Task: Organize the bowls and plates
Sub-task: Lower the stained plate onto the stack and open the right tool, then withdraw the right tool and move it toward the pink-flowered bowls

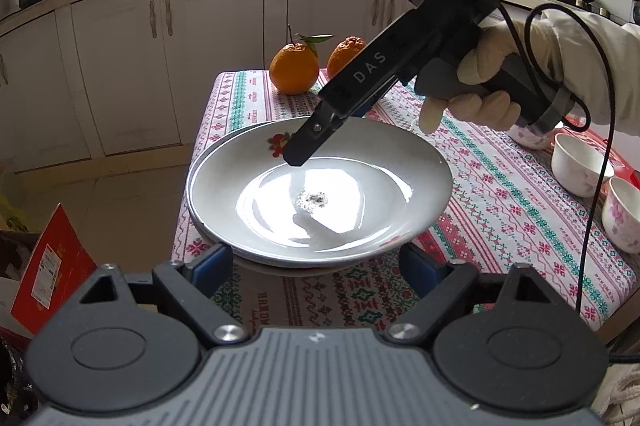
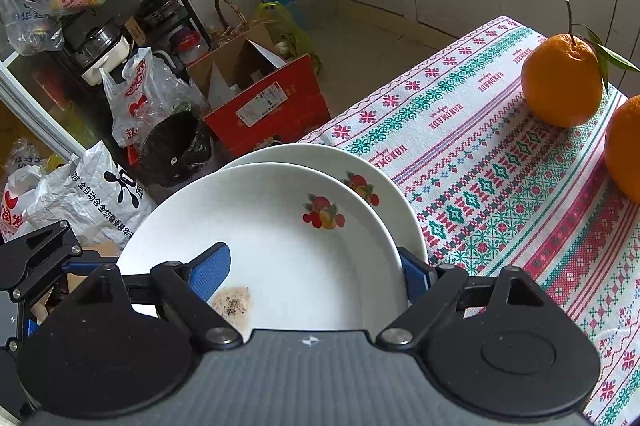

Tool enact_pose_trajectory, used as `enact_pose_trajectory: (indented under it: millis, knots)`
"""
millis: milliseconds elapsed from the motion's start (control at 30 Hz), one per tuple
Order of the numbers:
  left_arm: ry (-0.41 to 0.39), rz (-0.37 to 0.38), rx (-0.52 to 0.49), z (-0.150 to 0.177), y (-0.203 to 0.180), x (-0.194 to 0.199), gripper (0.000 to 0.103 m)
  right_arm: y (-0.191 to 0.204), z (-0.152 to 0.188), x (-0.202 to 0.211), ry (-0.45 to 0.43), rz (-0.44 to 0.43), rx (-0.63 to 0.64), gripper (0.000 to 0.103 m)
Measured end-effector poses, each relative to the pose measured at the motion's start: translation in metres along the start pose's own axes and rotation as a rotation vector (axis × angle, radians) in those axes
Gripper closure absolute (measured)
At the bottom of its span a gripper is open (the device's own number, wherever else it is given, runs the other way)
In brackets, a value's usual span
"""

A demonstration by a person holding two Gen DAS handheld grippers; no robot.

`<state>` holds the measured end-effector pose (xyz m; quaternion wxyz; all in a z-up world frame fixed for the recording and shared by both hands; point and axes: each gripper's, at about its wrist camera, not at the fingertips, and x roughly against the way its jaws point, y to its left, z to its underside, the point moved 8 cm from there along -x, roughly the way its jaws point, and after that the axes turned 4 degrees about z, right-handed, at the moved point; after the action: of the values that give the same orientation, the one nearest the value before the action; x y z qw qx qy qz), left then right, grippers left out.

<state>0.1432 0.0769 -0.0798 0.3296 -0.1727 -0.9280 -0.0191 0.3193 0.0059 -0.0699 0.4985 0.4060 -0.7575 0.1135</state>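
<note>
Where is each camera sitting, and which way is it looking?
Left wrist: sits on the left gripper, low at the table's near edge, looking across the top plate toward the cupboards; the gloved right hand and right gripper show.
Right wrist: sits on the right gripper, looking down over the top plate toward the floor clutter; part of the left gripper shows at the left.
Both show the stacked plates, the two oranges and the tablecloth.

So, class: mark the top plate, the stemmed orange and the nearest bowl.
top plate [image 2: 288, 226]: right wrist view, bare inner slope.
stemmed orange [image 1: 293, 69]: left wrist view, middle of peel.
nearest bowl [image 1: 624, 222]: left wrist view, flowered outer wall.
</note>
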Motion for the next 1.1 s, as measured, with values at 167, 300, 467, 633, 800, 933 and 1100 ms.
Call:
enact_pose_trajectory:
  millis: [167,300,467,633,800,933,1100]
  knots:
    - [0.003,0.004,0.0,0.0,0.003,-0.003,0.013,-0.002,0.002,0.003,-0.001,0.007,-0.005,0.012]
    - [0.009,0.011,0.01,0.001,0.006,-0.006,0.013,-0.003,0.004,0.008,-0.007,0.011,-0.011,0.012]
    - [0.016,0.009,0.01,0.001,0.008,-0.011,0.013,-0.003,0.006,0.014,-0.011,0.016,-0.015,0.012]
    - [0.019,0.003,0.002,0.002,0.01,-0.014,0.013,-0.003,0.011,0.019,-0.015,0.021,-0.015,0.012]
    - [0.023,0.001,0.005,0.003,0.013,-0.017,0.013,-0.003,0.014,0.024,-0.029,0.028,-0.022,0.013]
    - [0.022,0.002,0.005,0.002,0.013,-0.018,0.012,-0.002,0.018,0.03,-0.041,0.037,-0.025,0.013]
    - [0.022,0.0,0.005,0.003,0.013,-0.018,0.012,-0.001,0.024,0.032,-0.042,0.051,-0.022,0.013]
